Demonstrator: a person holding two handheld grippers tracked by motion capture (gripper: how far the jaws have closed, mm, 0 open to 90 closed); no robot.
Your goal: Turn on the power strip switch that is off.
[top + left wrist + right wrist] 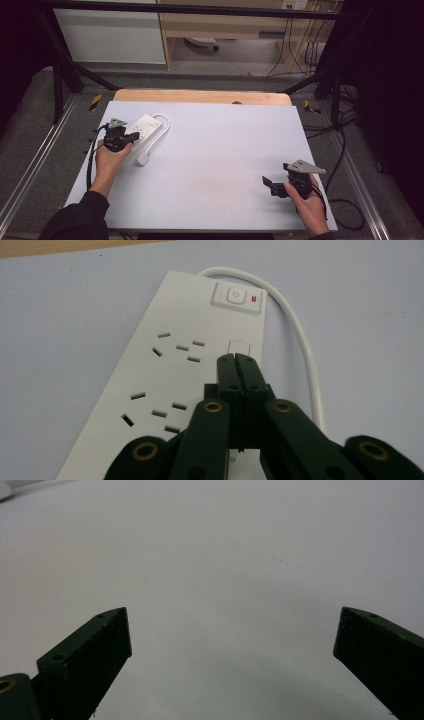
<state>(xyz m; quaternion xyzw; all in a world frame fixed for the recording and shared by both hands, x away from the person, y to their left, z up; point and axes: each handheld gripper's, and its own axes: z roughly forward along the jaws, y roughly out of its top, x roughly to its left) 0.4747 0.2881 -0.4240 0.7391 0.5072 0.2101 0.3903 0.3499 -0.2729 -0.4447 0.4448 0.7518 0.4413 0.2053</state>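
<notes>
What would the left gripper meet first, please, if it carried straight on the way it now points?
Probably the white power strip: the shut left gripper points along its top towards the switch, though its height above the strip is unclear.

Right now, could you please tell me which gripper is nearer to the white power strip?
The left gripper. It sits over the near end of the power strip with its jaws shut. The right gripper is far across the table, jaws open over bare surface.

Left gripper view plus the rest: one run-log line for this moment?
left tool: shut, over white plastic power strip | right tool: open, above bare grey table | white plug: on table, unplugged
</notes>
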